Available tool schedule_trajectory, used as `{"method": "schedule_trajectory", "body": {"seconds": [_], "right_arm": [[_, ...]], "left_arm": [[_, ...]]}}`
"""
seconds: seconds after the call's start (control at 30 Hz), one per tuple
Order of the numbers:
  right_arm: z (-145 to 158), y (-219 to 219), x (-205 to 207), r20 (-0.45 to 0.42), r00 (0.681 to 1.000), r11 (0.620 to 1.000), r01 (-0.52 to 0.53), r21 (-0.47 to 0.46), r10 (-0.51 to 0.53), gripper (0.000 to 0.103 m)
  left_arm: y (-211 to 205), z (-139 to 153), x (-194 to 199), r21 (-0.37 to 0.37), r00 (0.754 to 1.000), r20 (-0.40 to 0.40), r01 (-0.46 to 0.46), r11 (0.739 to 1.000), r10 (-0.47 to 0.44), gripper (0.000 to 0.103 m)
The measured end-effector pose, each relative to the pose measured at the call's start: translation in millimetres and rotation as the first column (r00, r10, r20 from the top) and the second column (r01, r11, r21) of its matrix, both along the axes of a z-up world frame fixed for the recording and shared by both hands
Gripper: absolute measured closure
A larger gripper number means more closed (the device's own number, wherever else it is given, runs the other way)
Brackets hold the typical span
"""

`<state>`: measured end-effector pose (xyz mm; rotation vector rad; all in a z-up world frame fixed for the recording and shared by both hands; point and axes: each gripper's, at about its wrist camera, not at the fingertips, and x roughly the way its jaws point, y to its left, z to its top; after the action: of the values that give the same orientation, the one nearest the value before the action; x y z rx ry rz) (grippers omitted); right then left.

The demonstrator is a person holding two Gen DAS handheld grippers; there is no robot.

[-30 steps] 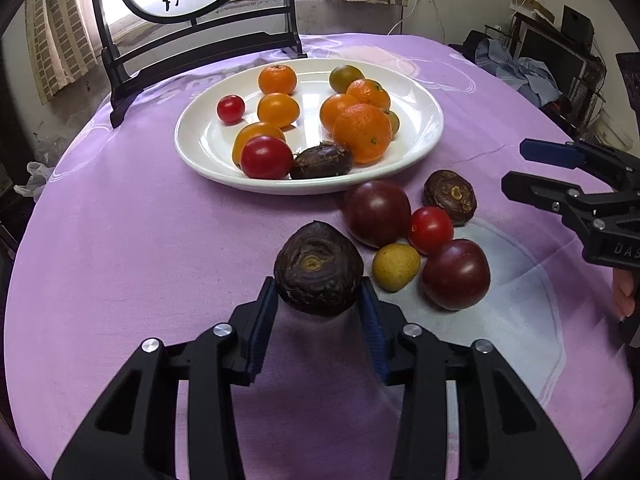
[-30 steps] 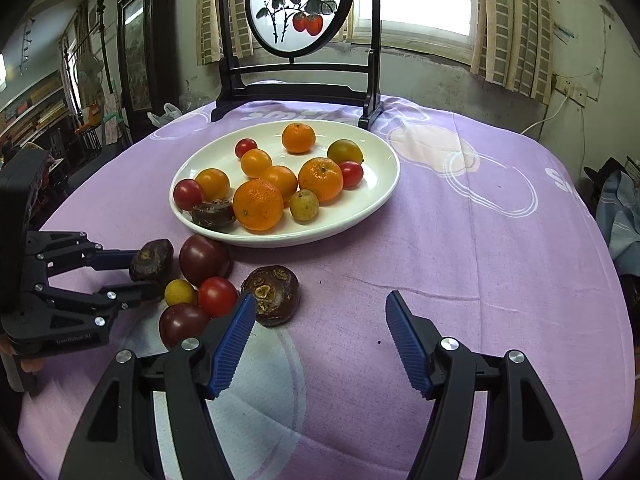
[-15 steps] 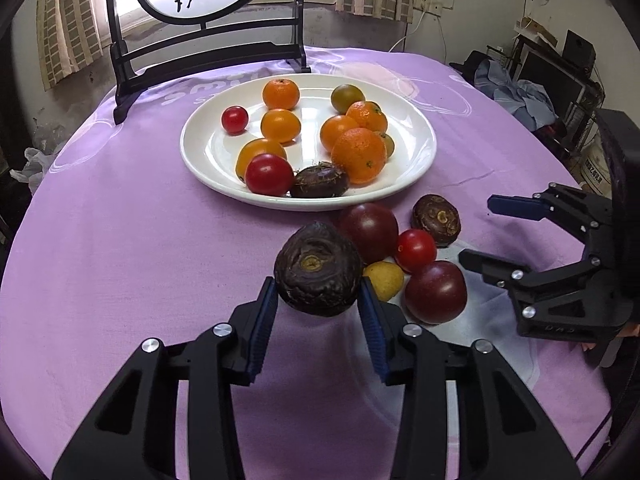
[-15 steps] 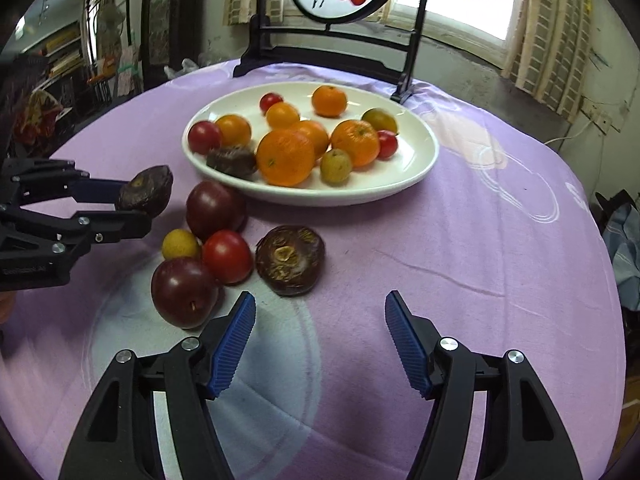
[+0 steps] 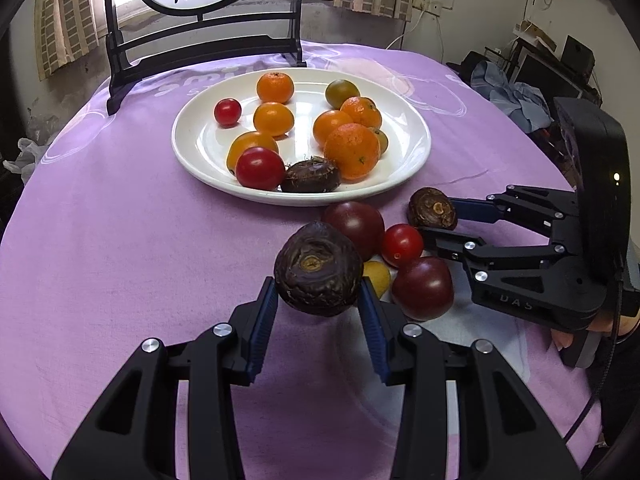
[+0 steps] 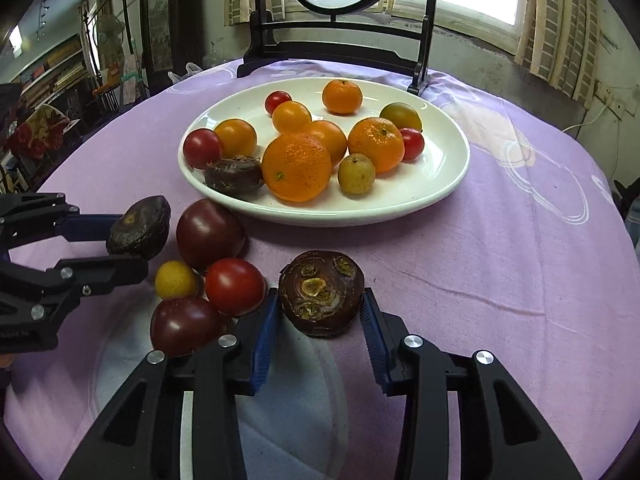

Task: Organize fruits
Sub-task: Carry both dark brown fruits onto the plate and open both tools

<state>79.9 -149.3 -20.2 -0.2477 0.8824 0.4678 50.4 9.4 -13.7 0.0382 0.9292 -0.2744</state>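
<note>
My left gripper is shut on a wrinkled dark fruit, held just above the purple cloth. My right gripper is closing its jaws on a flat dark brown fruit that rests on the cloth, and both blue pads touch its sides. The left wrist view shows that fruit between the right fingers. Beyond both stands a white plate with oranges, tomatoes and one dark fruit. Loose beside my grippers lie two dark purple tomatoes, a red tomato and a small yellow fruit.
A black wooden stand with a round painted screen stands behind the plate. The round table's cloth drops off on all sides. A person's hand holds the right gripper. Clutter and clothes fill the room at the right.
My right gripper has moved forward and down to the flat dark brown fruit, and its jaws have narrowed around it. The left gripper has kept its fruit almost in place.
</note>
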Motion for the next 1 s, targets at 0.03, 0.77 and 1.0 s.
{"method": "schedule_trajectory", "body": {"seconds": [0.03, 0.77, 1.0], "right_arm": [[4, -3, -3, 0.008, 1.0, 1.0, 0.003, 0.008, -0.003, 0.062], [77, -7, 28, 0.168, 0.982, 0.99, 0.062, 0.126, -0.083, 0.062], [60, 25, 69, 0.113, 0.99, 0.989, 0.073, 0.129, -0.088, 0.062]], "left_arm": [[1, 2, -1, -0.007, 1.0, 0.005, 0.0, 1.0, 0.001, 0.063], [11, 54, 71, 0.018, 0.982, 0.094, -0.166, 0.986, 0.164, 0.063], [19, 32, 116, -0.007, 0.968, 0.01, -0.252, 0.968, 0.252, 0.063]]}}
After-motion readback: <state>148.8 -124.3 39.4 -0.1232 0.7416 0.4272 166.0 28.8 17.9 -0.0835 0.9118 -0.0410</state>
